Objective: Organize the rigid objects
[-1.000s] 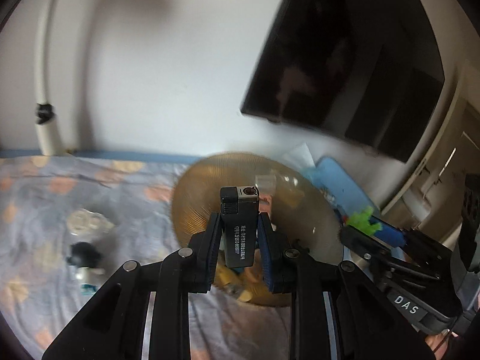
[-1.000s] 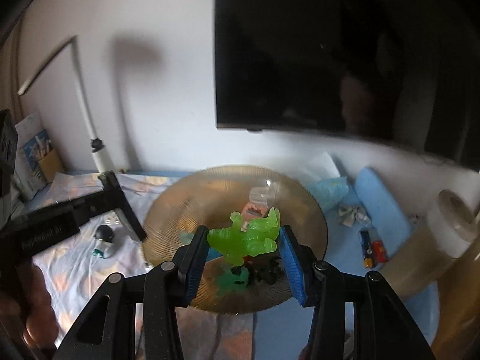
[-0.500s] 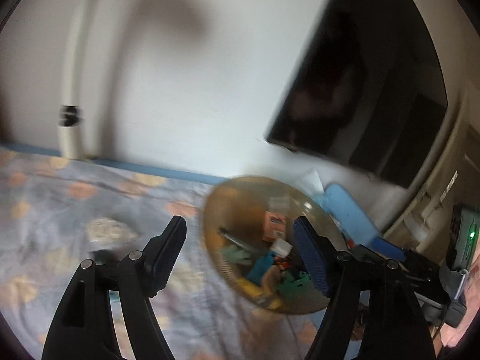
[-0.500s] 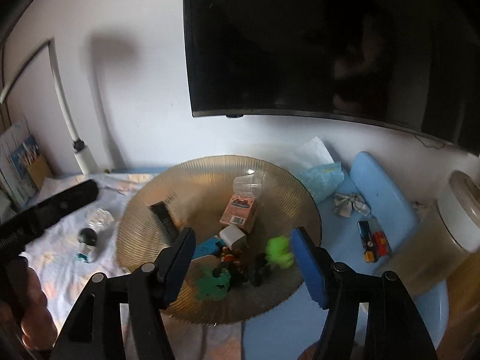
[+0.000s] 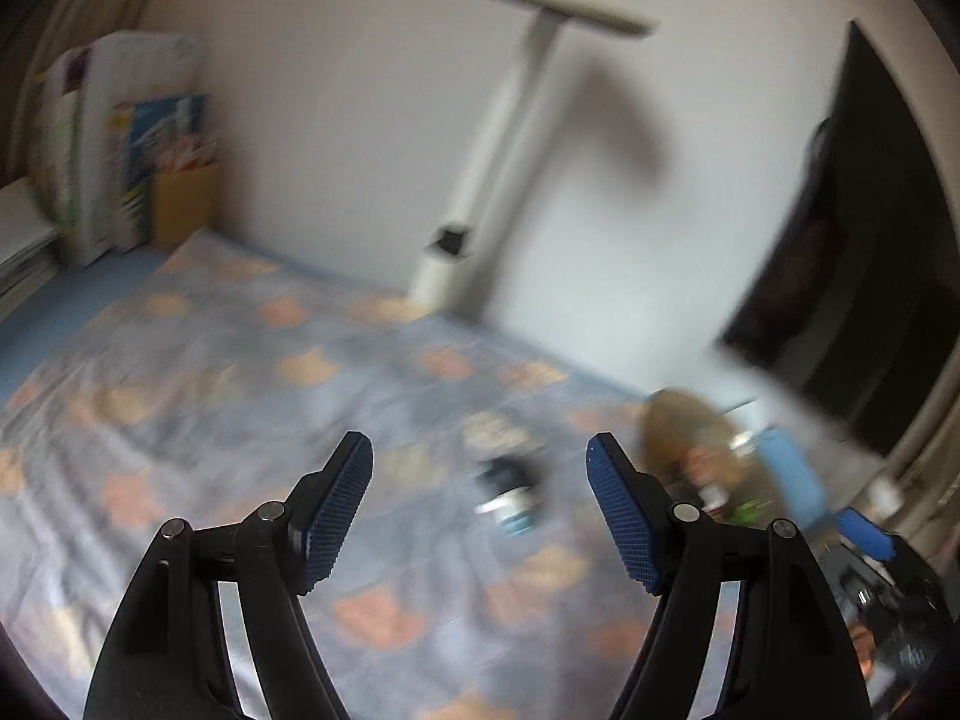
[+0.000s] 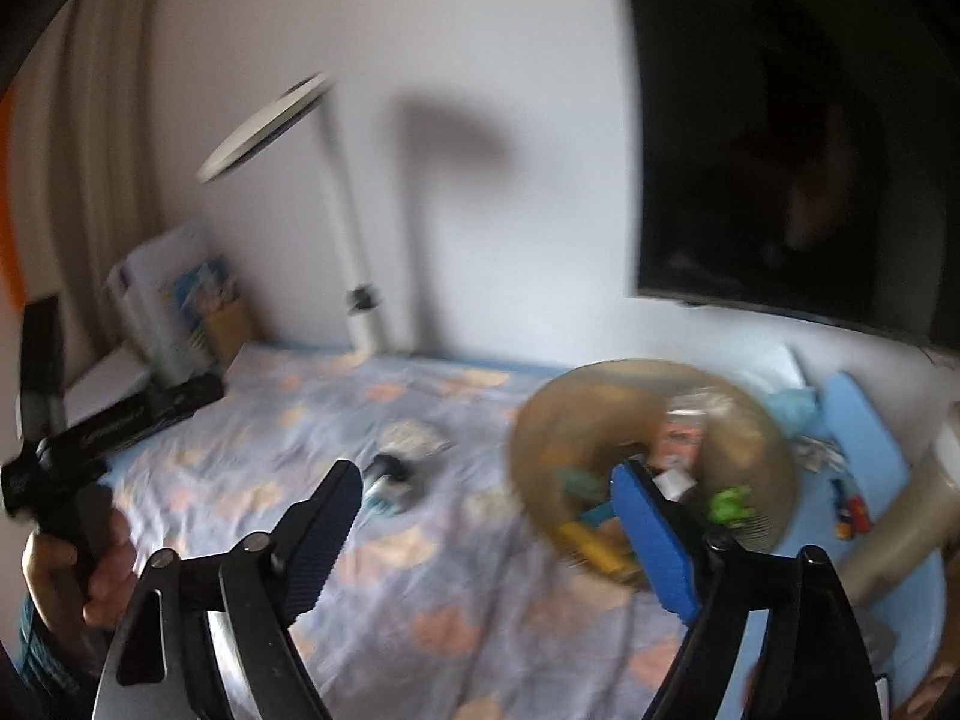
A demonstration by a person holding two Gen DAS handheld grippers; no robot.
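hovering over the patterned cloth (image 5: 240, 396), the left gripper (image 5: 480, 504) has its blue-padded fingers spread wide with nothing between them; in its blurred view a small dark-capped object (image 5: 507, 489) lies on the cloth just beyond the gap, with a pale crumpled item (image 5: 495, 429) a little farther off. the amber bowl (image 5: 660, 420) sits to the right, near the dark screen (image 5: 870, 276), its contents too smeared to name there

the right gripper (image 6: 486, 531) is likewise wide apart and carrying nothing. from its camera the bowl (image 6: 540, 432) lies to the right on the cloth, partly behind the right blue pad, and holds a heap of small things: a green toy (image 6: 729, 504), a yellow piece (image 6: 591, 546), a white block (image 6: 675, 483) and an orange carton (image 6: 681, 441). the dark-capped object (image 6: 387, 474) lies to the left of the bowl, apart from it. at far left a hand (image 6: 102, 564) grips the handle of the other tool. a white desk lamp (image 6: 342, 198) stands at the far wall, with books (image 6: 180, 306) to its left and a blue pad (image 6: 858, 426) to the right of the bowl
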